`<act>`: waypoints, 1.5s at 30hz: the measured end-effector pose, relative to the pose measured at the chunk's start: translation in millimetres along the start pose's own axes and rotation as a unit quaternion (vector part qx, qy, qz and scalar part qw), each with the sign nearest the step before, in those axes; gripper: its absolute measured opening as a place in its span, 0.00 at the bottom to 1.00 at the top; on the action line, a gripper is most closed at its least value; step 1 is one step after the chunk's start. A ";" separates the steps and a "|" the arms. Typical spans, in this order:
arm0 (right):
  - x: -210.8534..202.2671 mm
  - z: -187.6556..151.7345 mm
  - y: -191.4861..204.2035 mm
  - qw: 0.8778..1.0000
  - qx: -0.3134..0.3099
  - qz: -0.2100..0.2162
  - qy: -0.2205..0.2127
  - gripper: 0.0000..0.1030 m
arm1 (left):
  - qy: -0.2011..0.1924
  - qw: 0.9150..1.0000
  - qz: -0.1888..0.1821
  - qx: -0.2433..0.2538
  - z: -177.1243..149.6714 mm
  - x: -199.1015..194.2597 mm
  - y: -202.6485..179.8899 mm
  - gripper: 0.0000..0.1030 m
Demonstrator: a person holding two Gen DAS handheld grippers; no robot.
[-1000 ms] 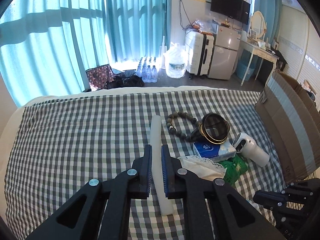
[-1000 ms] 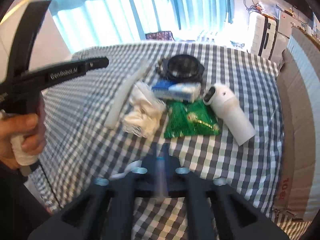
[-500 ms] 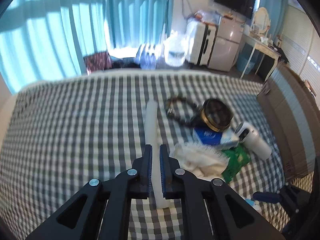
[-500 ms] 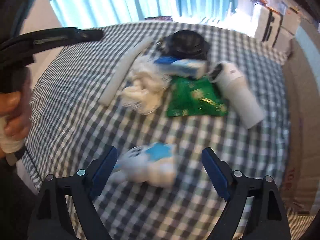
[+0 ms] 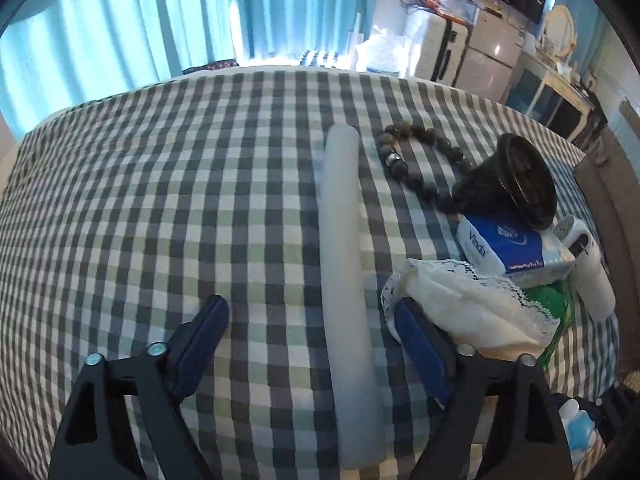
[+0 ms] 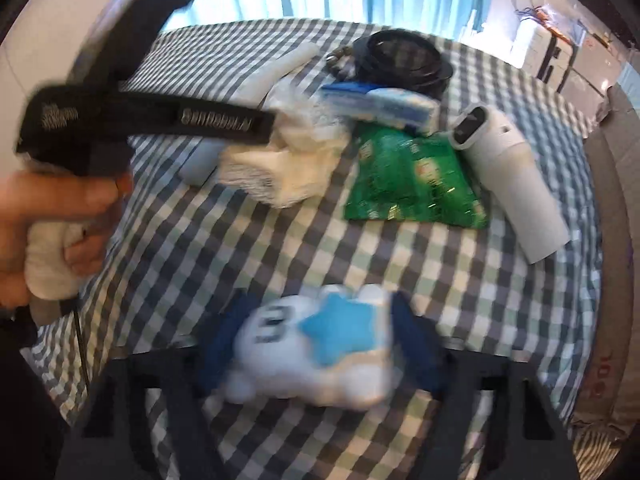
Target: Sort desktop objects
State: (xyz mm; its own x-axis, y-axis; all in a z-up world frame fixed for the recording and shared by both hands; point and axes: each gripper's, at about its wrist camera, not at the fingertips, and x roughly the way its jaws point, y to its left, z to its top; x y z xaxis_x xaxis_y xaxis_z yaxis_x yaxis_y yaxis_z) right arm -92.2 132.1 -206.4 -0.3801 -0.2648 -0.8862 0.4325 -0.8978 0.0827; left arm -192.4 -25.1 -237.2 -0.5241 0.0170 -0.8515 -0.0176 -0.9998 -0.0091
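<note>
1. Stretching wide and bare to the left of the foam tube [image 5: 346, 280]: checked cloth [image 5: 160, 200], running to its far edge under the curtains [image 5: 160, 40].
2. Crowding the right side of the cloth: beads [image 5: 416, 160], black cup [image 5: 516, 180], tissue pack [image 5: 512, 248], lace cloth [image 5: 460, 300], green packet [image 6: 412, 176] and white bottle [image 6: 516, 184], lying close together, several touching or overlapping.
3. Closing off the right edge: cardboard [image 6: 616, 240], standing just past the bottle.
4. Leaving a bare strip of cloth between the green packet and the plush toy [image 6: 320, 344] at the near side.
5. Hovering low over the cloth, pointing along the tube toward the far side: left gripper [image 5: 312, 320], jaws spread wide apart.
6. Lying lengthwise between those spread jaws, touching neither: the tube, its near end reaching below the fingertips; right finger [image 5: 420, 344] sitting just beside the lace cloth.
7. Showing in the right wrist view at the left: the same tool, gripped by a hand [image 6: 52, 216], blurred.
8. Pointing down toward the near cloth: right gripper [image 6: 320, 332], blurred.
9. Sitting between its jaws: the plush toy, white with a blue star, fingers close against both sides; actual clamping impossible to tell through the blur.
</note>
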 end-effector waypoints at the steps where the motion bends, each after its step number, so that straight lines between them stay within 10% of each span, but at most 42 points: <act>1: -0.5 1.0 -2.5 1.000 0.006 0.007 0.001 0.62 | -0.006 1.000 -0.001 0.001 1.0 -5.0 -1.0 0.26; 7: -7.8 2.4 -10.2 1.000 0.019 0.017 0.000 0.62 | -0.005 1.000 -0.023 -0.008 0.2 -19.2 2.1 0.11; 26: -73.5 4.7 -33.6 0.997 0.045 0.018 -0.063 0.62 | -0.154 0.988 -0.031 0.000 26.0 -149.8 19.6 0.09; 45: -135.0 22.5 -25.7 0.982 0.047 -0.003 -0.183 0.62 | -0.208 0.978 -0.025 0.000 25.9 -215.9 -1.9 0.09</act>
State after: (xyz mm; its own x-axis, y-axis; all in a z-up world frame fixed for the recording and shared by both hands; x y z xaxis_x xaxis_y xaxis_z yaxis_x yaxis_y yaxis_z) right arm -70.4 183.0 -78.6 -0.6580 -0.3530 -0.6652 0.3590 -0.9235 0.1350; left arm -101.2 -26.6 -39.8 -0.8239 0.0687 -0.5626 -0.0516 -0.9976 -0.0463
